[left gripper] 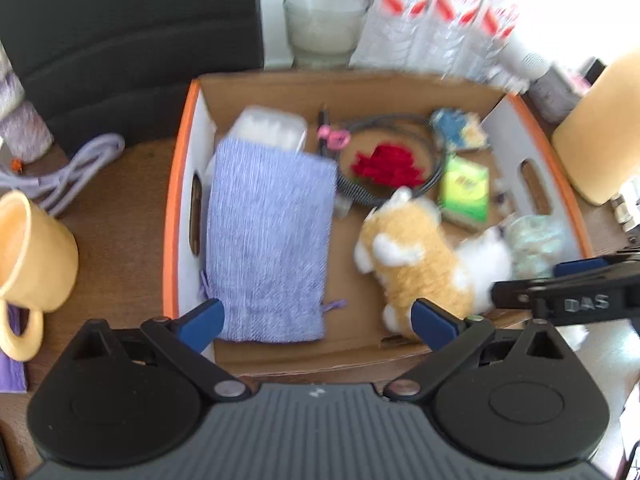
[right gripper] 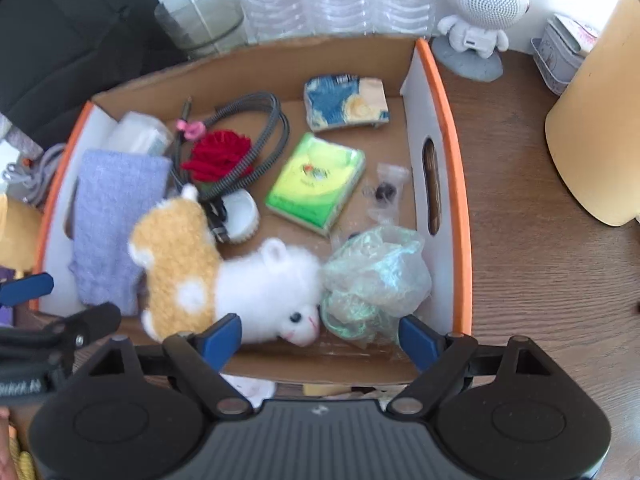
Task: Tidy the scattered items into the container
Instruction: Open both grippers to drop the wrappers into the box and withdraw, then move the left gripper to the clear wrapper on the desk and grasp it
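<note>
Both grippers, left (left gripper: 318, 318) and right (right gripper: 320, 334), hover over the box (right gripper: 450, 128) with fingers released, plush (right gripper: 224, 280) lying lower centre inside; next, probably fetch the mug (left gripper: 34, 256) at left.

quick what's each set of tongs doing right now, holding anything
Left tongs: open, holding nothing, over the box.
Right tongs: open, holding nothing, over the plush toys.
</note>
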A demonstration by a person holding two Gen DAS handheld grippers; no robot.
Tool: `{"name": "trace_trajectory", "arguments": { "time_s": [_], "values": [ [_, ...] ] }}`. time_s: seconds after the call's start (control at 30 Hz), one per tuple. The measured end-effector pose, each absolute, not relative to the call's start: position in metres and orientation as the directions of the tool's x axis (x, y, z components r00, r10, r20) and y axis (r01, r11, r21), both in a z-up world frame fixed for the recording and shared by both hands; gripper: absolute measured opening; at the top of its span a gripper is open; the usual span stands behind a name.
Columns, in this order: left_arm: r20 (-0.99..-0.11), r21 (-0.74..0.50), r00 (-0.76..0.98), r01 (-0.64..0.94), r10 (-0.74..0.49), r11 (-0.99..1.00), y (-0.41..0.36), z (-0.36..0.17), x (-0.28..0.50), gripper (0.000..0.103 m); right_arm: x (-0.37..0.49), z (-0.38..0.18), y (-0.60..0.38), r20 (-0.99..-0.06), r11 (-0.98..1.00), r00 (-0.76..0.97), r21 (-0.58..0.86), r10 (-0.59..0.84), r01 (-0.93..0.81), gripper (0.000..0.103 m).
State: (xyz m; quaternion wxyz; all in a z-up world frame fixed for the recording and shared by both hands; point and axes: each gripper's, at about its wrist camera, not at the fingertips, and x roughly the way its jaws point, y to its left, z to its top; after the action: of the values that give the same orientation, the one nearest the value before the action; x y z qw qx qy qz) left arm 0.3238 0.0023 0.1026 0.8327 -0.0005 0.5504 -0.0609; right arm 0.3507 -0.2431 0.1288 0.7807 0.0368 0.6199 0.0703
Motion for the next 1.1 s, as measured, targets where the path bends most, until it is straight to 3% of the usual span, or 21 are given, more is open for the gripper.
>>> {"name": "trace_trajectory", "arguments": {
  "time_s": [0.23,0.33,0.63,0.93,1.1],
  "values": [
    [-0.849,0.013,0.528,0.038,-0.009,0.999,0.000,0.157,0.303,0.103,0.337,0.190,-0.224,-0.914,0.990,0.392,0.061,0.107,-0.127,0.088],
    [-0.749,0.037,0.662,0.000,0.028,0.999,0.002,0.170,0.276,0.103,0.315,0.210,-0.228,-0.817,0.983,0.554,0.078,0.157,-0.163,0.095],
    [-0.430,-0.038,0.901,0.035,-0.048,0.999,-0.002,0.149,0.187,0.103,0.227,0.177,-0.249,-0.506,0.963,0.821,0.191,0.262,-0.190,0.096],
    [-0.408,0.046,0.912,0.063,-0.039,0.997,-0.003,0.103,0.092,0.103,0.126,0.142,-0.273,-0.425,0.973,0.876,0.121,0.231,-0.198,0.096],
    [-0.463,0.002,0.883,0.086,-0.075,0.996,0.007,0.070,0.018,0.103,0.047,0.123,-0.298,-0.436,0.960,0.865,0.233,0.247,-0.156,0.099]
  ]
}}
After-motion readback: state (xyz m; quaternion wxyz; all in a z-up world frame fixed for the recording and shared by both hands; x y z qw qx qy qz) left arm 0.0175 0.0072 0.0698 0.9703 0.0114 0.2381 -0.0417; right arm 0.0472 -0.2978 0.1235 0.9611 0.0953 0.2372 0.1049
